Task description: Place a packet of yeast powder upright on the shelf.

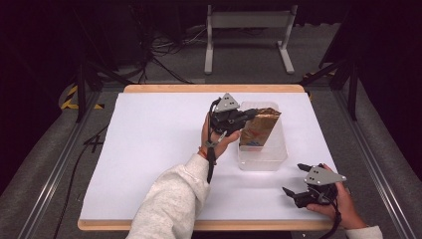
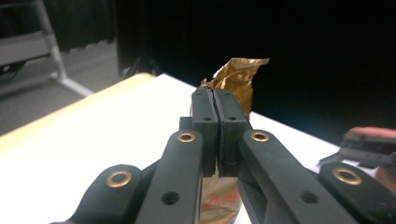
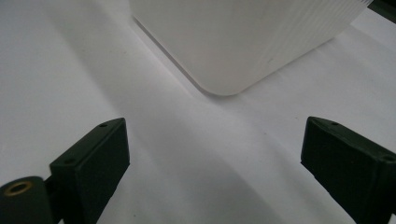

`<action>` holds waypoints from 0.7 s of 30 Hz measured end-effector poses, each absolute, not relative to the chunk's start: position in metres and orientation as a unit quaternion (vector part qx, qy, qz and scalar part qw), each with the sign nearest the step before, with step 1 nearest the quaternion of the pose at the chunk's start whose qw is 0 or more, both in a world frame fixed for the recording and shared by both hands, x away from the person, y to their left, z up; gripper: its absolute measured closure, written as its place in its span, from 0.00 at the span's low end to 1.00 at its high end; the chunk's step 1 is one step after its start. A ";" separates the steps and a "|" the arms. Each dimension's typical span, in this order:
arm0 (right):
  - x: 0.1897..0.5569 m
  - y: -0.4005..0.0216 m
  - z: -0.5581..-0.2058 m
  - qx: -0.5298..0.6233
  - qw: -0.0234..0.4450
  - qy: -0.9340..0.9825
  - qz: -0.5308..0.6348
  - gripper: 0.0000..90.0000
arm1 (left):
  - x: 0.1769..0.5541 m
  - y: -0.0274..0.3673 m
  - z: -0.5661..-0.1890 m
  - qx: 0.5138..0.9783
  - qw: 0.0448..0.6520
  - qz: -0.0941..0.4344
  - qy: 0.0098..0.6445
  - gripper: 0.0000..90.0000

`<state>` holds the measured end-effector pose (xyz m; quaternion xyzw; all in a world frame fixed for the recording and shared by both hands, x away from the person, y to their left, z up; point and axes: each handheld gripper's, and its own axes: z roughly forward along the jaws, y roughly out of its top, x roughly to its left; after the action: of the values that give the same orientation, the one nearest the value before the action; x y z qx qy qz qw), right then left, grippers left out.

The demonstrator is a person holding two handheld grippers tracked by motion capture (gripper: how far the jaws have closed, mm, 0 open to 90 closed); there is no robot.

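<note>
A gold foil packet (image 1: 259, 127) is held tilted over a clear plastic bin (image 1: 262, 160), clamped by the left hand-held gripper (image 1: 245, 119). The right hand-held gripper (image 1: 294, 180), jaws apart, is rested near the white surface (image 1: 149, 149)'s front edge, just beside the bin. Wide bare room is left leftward. A dark floor surrounds it.

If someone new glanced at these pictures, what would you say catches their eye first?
Probably the shiny gold packet, standing tilted in the clear plastic bin right of the table's middle, with the left gripper shut on its edge. Next, the right gripper near the front right corner of the white table, jaws wide open, holding nothing.
</note>
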<state>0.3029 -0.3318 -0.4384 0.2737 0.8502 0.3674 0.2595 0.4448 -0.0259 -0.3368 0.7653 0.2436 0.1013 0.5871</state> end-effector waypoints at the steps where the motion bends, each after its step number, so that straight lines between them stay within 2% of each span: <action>1: 0.303 -0.332 -0.439 0.275 0.259 0.850 0.367 0.09 | 0.446 -0.023 -0.341 0.761 0.590 0.099 0.251 0.98; 11: 0.303 -0.330 -0.440 0.277 0.257 0.851 0.364 0.09 | 0.446 0.000 -0.354 0.756 0.594 0.089 0.261 0.98; 21: 0.303 -0.330 -0.440 0.276 0.258 0.852 0.363 0.09 | 0.445 0.001 -0.359 0.759 0.589 0.089 0.263 0.96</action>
<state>0.3034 -0.3296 -0.4396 0.2758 0.8517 0.3634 0.2578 0.4449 0.0010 -0.3591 0.7589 0.2625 0.0894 0.5892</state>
